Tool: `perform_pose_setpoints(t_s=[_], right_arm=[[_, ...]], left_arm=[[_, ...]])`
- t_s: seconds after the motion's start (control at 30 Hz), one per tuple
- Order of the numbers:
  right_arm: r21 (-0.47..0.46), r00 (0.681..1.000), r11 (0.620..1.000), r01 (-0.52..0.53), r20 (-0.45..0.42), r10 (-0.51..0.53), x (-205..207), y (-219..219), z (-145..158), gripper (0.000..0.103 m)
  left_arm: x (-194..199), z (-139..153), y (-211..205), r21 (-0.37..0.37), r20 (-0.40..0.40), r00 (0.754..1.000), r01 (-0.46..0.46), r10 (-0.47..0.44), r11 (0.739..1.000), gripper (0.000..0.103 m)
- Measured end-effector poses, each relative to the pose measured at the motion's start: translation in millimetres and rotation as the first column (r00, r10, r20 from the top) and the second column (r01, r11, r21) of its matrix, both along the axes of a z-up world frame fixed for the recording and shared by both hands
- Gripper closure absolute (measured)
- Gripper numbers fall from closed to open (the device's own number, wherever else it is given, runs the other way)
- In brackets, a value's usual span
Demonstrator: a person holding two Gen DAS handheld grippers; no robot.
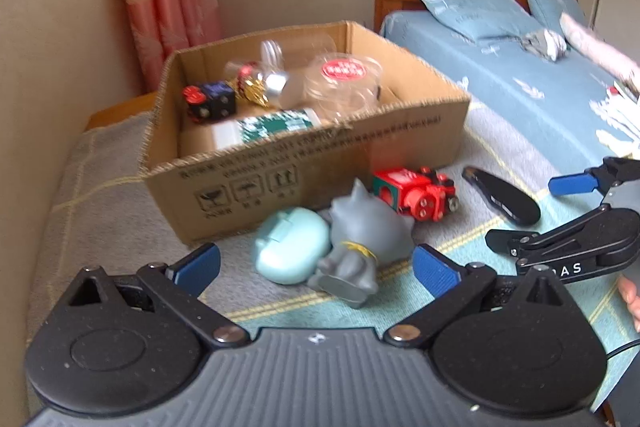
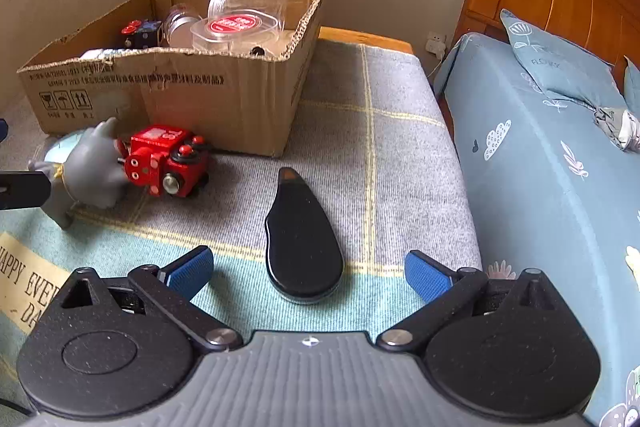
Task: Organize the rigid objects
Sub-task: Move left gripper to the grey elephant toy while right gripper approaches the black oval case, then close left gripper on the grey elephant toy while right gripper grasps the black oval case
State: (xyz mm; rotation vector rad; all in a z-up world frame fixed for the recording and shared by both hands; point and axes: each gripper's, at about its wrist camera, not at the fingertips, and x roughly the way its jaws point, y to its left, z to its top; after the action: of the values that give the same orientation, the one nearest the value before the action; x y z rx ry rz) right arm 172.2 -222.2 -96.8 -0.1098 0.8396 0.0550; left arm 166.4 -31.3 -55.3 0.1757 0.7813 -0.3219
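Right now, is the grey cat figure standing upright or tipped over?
Tipped over: the grey cat figure lies on the blanket, its flat base facing the camera.

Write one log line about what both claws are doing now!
left claw: open, facing grey cat figure | right claw: open, over black case | cardboard box: partly filled

The gray cat figurine [image 1: 356, 247] hides part of the teal case [image 1: 290, 247]; box contents blur together.
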Motion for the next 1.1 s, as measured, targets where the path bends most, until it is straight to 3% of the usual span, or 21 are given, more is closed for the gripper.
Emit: perform_pose_setpoints(t_s=[0.23,0.63,0.77,0.87,1.1], right_arm=[[0.056,1.0,0.998,0.007,0.011,-0.007,-2.5,-8.5,-4.1,0.0],[0.058,1.0,0.998,-0.008,0.026,0.006,-10.3,-8.2,-4.9,0.0],[0.058,1.0,0.998,-0.007,0.024,0.005,-11.1,-7.9,-4.9,0.0],[0.057,1.0,0.998,-0.01,0.02,0.009,-11.8,-7.1,-5.0,0.0],[0.059,0.993,0.992,-0.114,0.013,0.113,-3.2,-5.2,-4.0,0.0]], left_arm=[[4.1,-18.1,10.5,0.055,-0.038,0.998,-0.053,0.055,0.997,0.001],[-7.9,-19.0,69.2,-0.001,-0.063,0.985,-0.161,0.161,0.987,0.0],[-10.3,-18.7,79.0,0.034,-0.047,0.976,-0.209,0.211,0.977,0.001],[-8.0,-21.3,83.8,0.104,-0.037,0.966,-0.252,0.257,0.962,0.001],[-24.0,-14.2,78.7,0.1,-0.031,0.985,-0.166,0.17,0.981,0.001]])
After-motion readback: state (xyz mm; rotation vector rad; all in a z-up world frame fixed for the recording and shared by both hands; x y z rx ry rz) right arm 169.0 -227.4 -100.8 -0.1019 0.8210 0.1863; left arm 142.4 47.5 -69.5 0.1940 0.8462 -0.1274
